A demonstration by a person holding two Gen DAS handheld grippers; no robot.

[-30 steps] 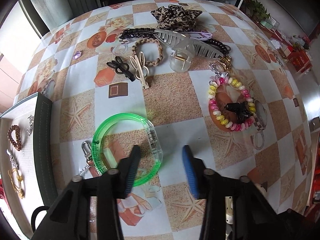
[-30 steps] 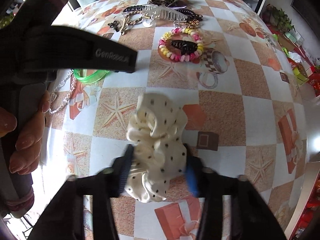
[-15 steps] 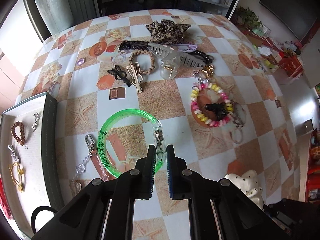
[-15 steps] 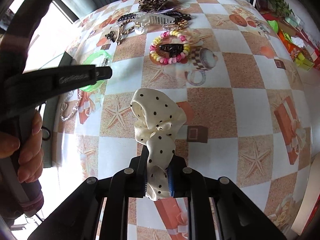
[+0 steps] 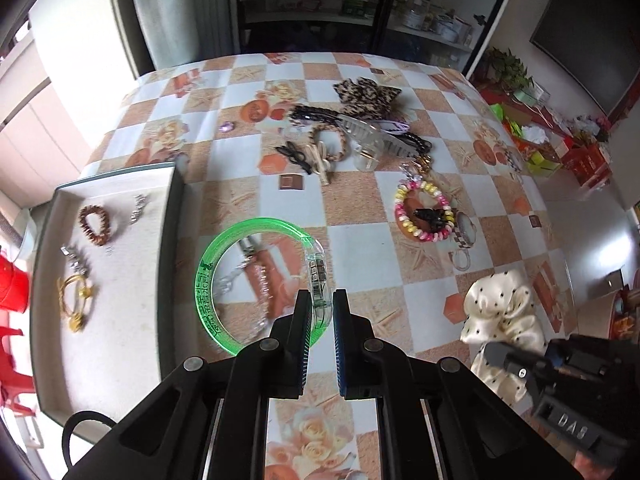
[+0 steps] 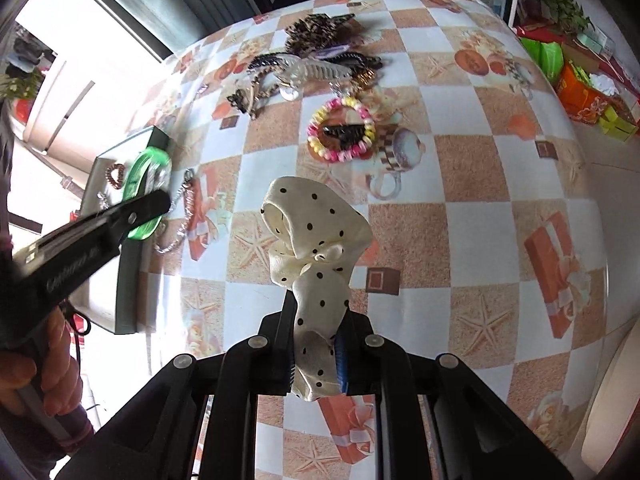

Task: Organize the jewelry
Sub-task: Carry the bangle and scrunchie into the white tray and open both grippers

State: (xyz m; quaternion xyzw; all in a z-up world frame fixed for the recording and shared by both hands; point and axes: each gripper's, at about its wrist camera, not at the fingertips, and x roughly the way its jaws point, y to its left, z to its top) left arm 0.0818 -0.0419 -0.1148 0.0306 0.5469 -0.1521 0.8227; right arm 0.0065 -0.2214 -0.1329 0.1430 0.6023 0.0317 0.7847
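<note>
My left gripper (image 5: 322, 308) is shut on the clear clasp of a green bangle (image 5: 208, 280) and holds it above the table, near the tray's right wall; it also shows in the right wrist view (image 6: 146, 176). My right gripper (image 6: 316, 332) is shut on a cream polka-dot scrunchie (image 6: 316, 232), lifted off the table; the scrunchie also shows in the left wrist view (image 5: 500, 308). The jewelry tray (image 5: 168, 264) at the left holds a brown bead bracelet (image 5: 95, 224), a gold bracelet (image 5: 76, 300) and silver pieces.
A silver keychain chain (image 6: 180, 220) lies under the bangle. A pink-yellow coil bracelet (image 5: 424, 212) with a black clip lies mid-table. Hair clips, a braided tie and a leopard scrunchie (image 5: 366, 94) lie farther back. The table edge runs at the right.
Both grippers closed from open and rose: the left took hold of the green bangle and lifted it toward the tray, the right took hold of the scrunchie and lifted it.
</note>
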